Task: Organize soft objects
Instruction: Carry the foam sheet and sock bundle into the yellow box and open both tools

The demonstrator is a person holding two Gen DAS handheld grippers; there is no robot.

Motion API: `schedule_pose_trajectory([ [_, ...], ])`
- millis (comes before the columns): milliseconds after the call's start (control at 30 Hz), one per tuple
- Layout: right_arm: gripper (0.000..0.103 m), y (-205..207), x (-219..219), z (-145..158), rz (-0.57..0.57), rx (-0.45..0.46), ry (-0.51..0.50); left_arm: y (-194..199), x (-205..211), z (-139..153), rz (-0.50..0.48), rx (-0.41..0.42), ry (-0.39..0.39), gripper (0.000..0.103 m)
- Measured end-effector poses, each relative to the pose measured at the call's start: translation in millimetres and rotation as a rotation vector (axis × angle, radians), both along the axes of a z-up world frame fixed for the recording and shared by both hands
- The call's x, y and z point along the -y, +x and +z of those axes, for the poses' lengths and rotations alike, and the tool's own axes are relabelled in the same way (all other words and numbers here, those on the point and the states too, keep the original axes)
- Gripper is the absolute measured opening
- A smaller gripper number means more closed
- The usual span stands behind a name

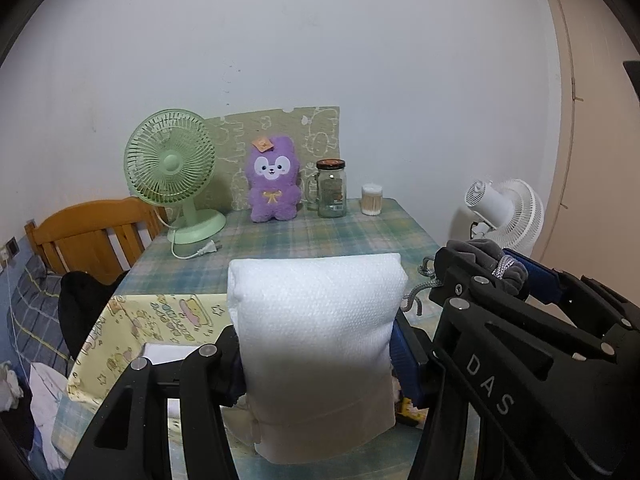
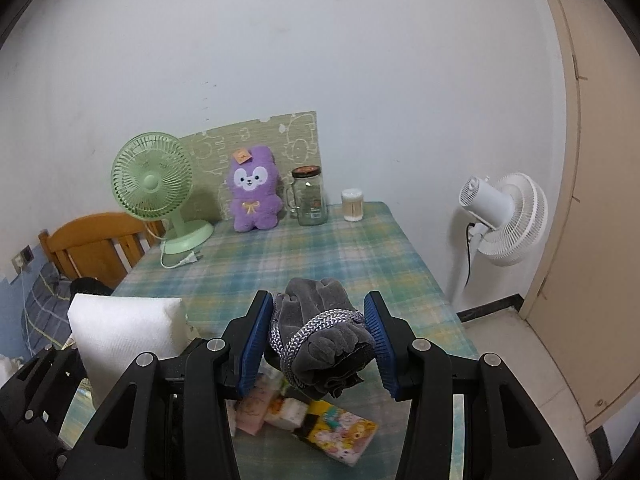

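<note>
Tissue packs [image 2: 308,416] under right claw [image 2: 318,344]; unclear leftward.

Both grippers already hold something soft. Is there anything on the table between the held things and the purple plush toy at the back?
Nothing visible stands there. Between the white pillow, the grey bundle and the purple plush toy, the table shows only bare plaid cloth. The green fan and glass jar stand beside the toy.

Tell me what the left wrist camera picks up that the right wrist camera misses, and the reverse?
Only the left wrist view shows the yellow cartoon-print box under the white pillow. Only the right wrist view shows the small colorful packs lying beneath the gray cloth bundle. Both share the purple plush bunny, green desk fan, glass jar and white fan.
</note>
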State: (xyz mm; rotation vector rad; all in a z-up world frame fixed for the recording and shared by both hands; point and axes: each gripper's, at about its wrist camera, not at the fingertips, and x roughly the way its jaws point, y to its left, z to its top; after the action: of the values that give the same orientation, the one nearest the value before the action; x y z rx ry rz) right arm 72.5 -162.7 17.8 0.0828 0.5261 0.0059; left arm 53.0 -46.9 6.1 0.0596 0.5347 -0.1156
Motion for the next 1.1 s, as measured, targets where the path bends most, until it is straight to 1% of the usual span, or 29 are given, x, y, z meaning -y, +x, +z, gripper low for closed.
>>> schedule_pose_trajectory([
  [100, 0.051, 3, -14, 3, 0.011, 0.0, -0.013, 4, -11, 2, 0.002, 0.0, 0.001, 0.06],
  [233, 0.051, 8, -34, 5, 0.05, -0.013, -0.029, 6, -23, 4, 0.003, 0.01, 0.022, 0.06],
  [433, 0.051, 15, -57, 7, 0.074, -0.02, -0.035, 12, -44, 5, 0.009, 0.005, 0.02, 0.06],
  [633, 0.051, 21, -76, 6, 0.073, -0.029, -0.038, 20, -61, 6, -0.006, 0.0, 0.024, 0.06],
  [833, 0.051, 24, -94, 7, 0.063, -0.016, -0.041, 23, -78, 6, -0.022, 0.009, 0.014, 0.06],
  [1000, 0.051, 30, -114, 3, 0.077, -0.018, -0.039, 27, -98, 3, -0.002, -0.002, 0.005, 0.06],
  [1100, 0.051, 34, -126, 0, 0.084, -0.015, -0.019, 30, -108, 3, 0.014, -0.003, 0.027, 0.06],
])
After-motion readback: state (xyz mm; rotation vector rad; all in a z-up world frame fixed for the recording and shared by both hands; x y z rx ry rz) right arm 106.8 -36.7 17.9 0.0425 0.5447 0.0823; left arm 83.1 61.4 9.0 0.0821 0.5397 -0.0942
